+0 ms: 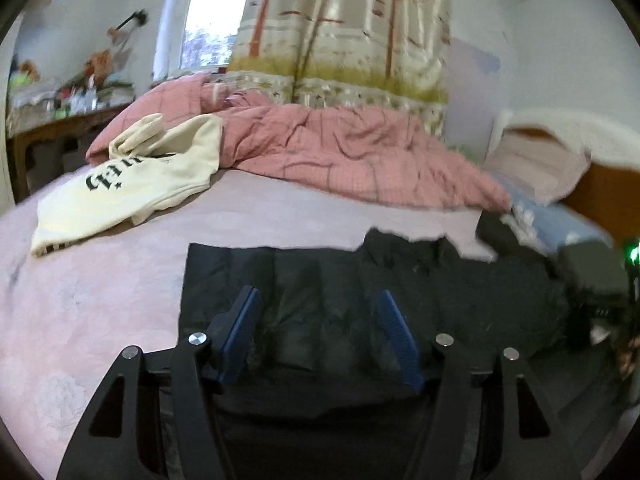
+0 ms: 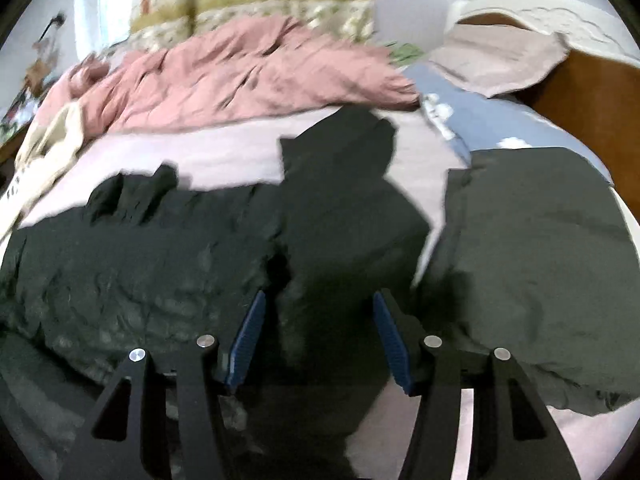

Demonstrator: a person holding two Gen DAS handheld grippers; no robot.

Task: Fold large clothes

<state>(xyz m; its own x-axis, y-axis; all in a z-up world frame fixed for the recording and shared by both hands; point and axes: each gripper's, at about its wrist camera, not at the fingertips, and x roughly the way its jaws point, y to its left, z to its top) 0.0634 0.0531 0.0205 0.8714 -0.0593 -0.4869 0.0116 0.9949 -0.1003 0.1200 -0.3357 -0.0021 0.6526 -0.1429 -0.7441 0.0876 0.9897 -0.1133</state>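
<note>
On the near side of the bed (image 1: 120,312), a black padded jacket (image 1: 304,280) lies spread flat with its hem left and hood right, likely laid out so it can be folded. Left gripper (image 1: 316,312) hovers over the jacket body with jaws apart, nothing between the pads; right gripper (image 2: 318,320) hangs over the hood (image 2: 340,184) area, jaws also apart and holding nothing. Far left sits a cream sweatshirt (image 1: 132,192), probably waiting its turn, and a pink quilt (image 1: 340,152) is bunched at the far side, out of the way.
</note>
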